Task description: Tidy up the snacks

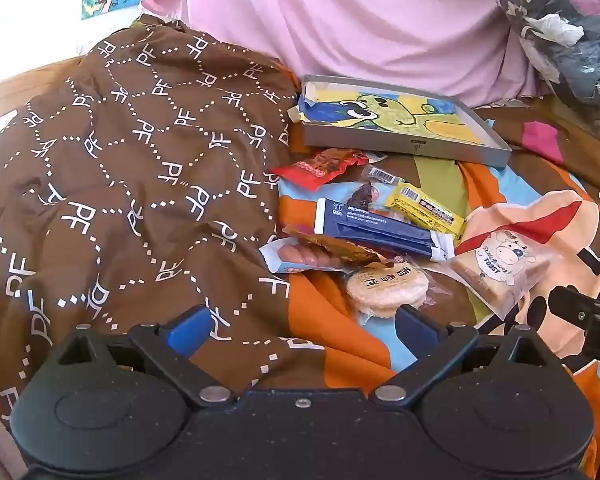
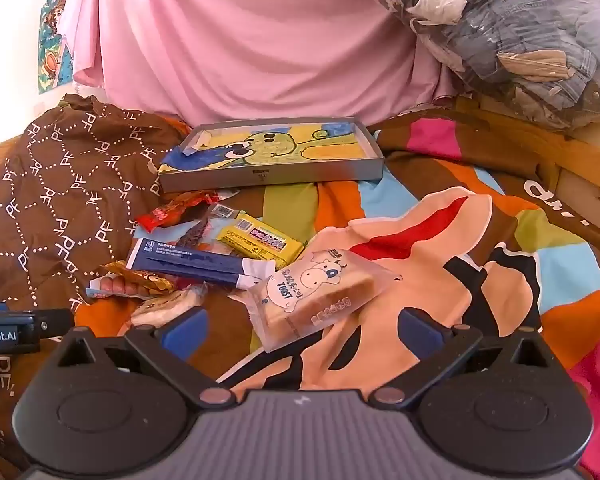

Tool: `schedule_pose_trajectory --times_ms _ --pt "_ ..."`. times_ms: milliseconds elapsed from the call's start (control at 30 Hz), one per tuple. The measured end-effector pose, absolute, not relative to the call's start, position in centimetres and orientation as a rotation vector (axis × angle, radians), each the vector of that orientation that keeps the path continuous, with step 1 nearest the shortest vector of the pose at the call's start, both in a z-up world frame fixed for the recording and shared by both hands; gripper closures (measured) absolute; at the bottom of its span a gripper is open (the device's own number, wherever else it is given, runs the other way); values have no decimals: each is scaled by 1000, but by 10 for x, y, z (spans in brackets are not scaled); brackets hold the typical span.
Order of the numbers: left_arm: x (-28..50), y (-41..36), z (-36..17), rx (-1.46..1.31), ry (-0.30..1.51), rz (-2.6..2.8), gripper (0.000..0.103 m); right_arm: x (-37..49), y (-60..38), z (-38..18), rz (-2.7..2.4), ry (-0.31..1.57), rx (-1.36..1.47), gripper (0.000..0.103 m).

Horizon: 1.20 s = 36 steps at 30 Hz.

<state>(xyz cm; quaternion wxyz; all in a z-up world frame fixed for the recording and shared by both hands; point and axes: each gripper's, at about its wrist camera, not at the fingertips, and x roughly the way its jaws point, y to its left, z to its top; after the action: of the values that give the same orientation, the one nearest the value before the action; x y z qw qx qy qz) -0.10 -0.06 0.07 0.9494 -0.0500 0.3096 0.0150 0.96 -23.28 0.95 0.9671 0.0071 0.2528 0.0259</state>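
Both cams sit low over the bed, looking forward along their fingers toward the pink curtain [image 1: 380, 20]. The left one is close to the brown quilt [image 1: 120, 160]; the right one sits further right, over the toast packet [image 2: 316, 292]. Both share the snack pile and grey tray [image 2: 268, 174].

Both views are being lit brightly and evenly by daylight, with the wall [image 1: 28, 20] at ten o'clock being blown out to white. Only soft shadows are being cast. Straight lines are being bent by fisheye distortion towards the rims, and corners are being vignetted dark. Slight softness is being shown throughout.
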Motion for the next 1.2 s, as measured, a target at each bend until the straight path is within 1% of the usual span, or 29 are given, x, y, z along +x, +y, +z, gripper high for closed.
schedule_pose_trajectory --times_ms 1200 --pt "-1 0 1 -99 636 31 4 10 -230 8 56 513 17 0"
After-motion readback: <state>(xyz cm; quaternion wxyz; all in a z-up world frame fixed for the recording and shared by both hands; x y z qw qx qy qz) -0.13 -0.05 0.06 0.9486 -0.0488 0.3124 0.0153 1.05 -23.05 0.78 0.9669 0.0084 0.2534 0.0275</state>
